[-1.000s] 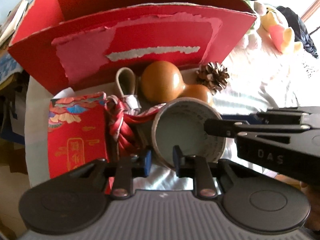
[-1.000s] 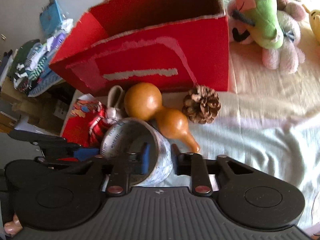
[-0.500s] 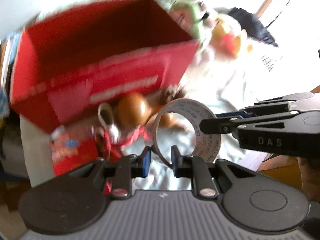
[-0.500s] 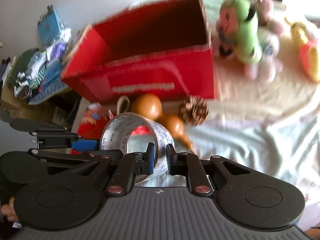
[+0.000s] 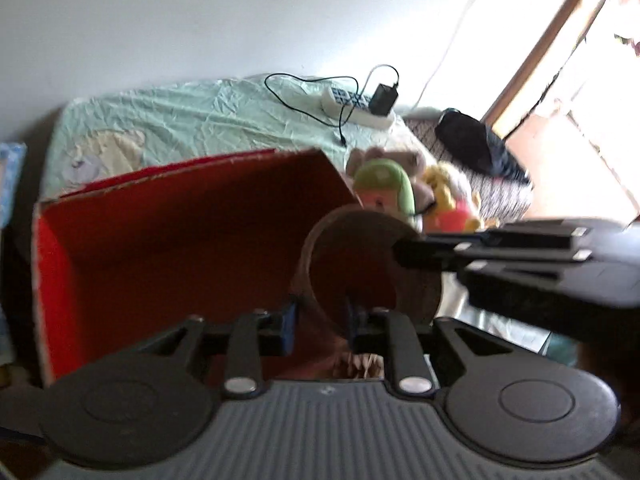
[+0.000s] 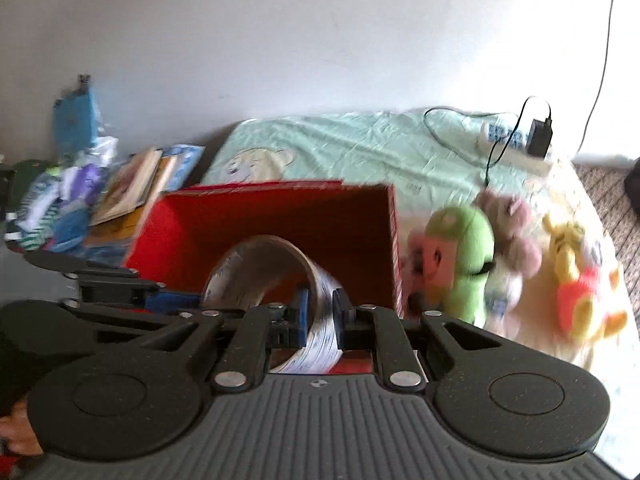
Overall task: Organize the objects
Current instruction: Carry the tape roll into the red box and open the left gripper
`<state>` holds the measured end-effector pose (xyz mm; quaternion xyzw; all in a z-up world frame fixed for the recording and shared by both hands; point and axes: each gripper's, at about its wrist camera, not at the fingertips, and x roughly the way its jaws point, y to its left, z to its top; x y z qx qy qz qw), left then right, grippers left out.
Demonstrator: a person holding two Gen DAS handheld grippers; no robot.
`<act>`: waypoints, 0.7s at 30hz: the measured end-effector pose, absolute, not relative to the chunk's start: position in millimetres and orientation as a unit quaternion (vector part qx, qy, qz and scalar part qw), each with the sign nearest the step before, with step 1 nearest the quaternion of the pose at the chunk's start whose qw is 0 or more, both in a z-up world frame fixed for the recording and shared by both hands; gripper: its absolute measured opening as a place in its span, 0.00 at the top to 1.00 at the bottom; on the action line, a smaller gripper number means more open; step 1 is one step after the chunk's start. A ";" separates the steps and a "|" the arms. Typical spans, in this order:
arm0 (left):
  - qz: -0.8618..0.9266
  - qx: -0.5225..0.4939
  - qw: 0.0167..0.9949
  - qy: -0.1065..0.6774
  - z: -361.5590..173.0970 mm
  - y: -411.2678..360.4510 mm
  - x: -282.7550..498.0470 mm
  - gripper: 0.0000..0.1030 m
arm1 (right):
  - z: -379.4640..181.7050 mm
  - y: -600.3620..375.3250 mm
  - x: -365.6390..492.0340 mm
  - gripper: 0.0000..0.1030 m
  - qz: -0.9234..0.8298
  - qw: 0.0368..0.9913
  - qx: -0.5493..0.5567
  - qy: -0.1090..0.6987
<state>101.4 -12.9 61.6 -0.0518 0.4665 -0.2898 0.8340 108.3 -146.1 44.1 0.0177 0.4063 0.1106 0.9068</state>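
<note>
held: wide clear printed tape roll (image 6: 276, 280), one wall pinched per claw for stability
left claw (image 5: 318, 316): gripping roll
right claw (image 6: 320, 312): gripping roll
position: above open red cardboard box (image 6: 256, 220), likely for drop-in

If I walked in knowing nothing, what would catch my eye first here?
Probably the big red box, open and standing on the bed. Right in front of it, two black grippers pinch a roll of tape from either side. To the box's right lies a heap of stuffed toys, a green one foremost.

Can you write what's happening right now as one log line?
left gripper: shut on tape roll | right gripper: shut on tape roll | roll: above red box
</note>
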 end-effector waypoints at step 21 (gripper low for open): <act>-0.174 -0.061 0.822 0.539 -29.8 -27.5 201.1 0.82 | -28.3 -115.8 217.7 0.91 0.128 0.874 -0.087 0.461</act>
